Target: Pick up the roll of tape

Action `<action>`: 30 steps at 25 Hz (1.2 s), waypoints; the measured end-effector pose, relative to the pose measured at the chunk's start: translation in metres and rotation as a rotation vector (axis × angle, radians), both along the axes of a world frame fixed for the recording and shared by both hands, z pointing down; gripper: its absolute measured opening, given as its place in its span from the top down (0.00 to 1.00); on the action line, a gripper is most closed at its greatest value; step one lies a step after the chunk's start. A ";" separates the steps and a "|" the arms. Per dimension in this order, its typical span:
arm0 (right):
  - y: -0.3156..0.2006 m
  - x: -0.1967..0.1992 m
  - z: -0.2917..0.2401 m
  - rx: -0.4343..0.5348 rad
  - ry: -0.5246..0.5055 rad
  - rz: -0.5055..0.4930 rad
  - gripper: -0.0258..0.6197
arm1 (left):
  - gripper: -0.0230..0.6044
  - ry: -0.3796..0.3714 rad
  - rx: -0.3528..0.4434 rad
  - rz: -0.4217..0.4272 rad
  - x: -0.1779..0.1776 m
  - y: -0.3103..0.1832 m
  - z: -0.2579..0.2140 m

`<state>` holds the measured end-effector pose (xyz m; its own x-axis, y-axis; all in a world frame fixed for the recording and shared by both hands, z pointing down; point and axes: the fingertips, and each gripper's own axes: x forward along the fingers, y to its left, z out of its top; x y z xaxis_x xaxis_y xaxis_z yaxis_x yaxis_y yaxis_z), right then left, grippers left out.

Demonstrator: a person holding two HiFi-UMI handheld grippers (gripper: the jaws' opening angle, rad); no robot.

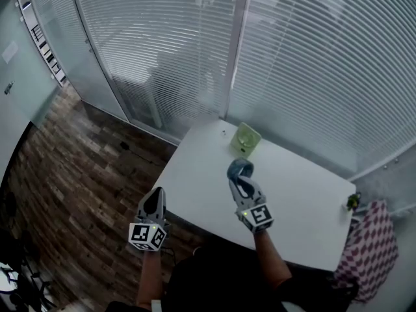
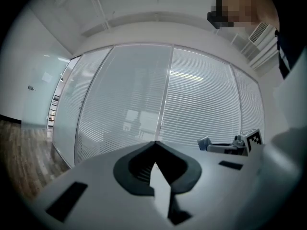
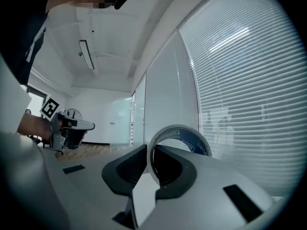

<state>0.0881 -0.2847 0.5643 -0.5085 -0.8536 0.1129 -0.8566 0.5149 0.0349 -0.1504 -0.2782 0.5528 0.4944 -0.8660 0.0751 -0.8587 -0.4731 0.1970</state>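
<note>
Bluish clear-plastic roll of tape point(image 3: 184, 137) sits right at tips of grey two-jaw right gripper point(image 1: 241, 182). Ring stands on edge, one wall nipped between jaws, rest poking out ahead. Looks held up clear of white rectangular table point(image 1: 195, 174), not resting on it. Grey left gripper point(image 1: 158, 199) well apart, off table's left edge, jaws pressed together on nothing. Right hand's job imo, grip just has to hold.

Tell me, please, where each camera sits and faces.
Head view: on the head, steeply down at the table; left gripper, right gripper, forearms show.
Left gripper view: on that gripper, along its shut jaws, toward the blinds.
Right gripper view: on that gripper, along jaws clamping the roll of tape.
Both gripper views show the other gripper.
</note>
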 end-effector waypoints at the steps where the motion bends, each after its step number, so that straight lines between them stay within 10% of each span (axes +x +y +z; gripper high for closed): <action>1: 0.002 0.000 -0.002 0.004 -0.007 0.004 0.89 | 0.95 -0.002 0.001 0.004 0.001 0.000 0.000; 30: 0.016 0.017 -0.001 0.014 -0.016 0.038 0.89 | 0.95 0.005 -0.001 0.047 0.021 -0.002 0.004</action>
<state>0.1051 -0.2683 0.5632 -0.4775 -0.8737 0.0929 -0.8759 0.4817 0.0279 -0.1296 -0.2797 0.5571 0.5352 -0.8416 0.0732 -0.8343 -0.5129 0.2022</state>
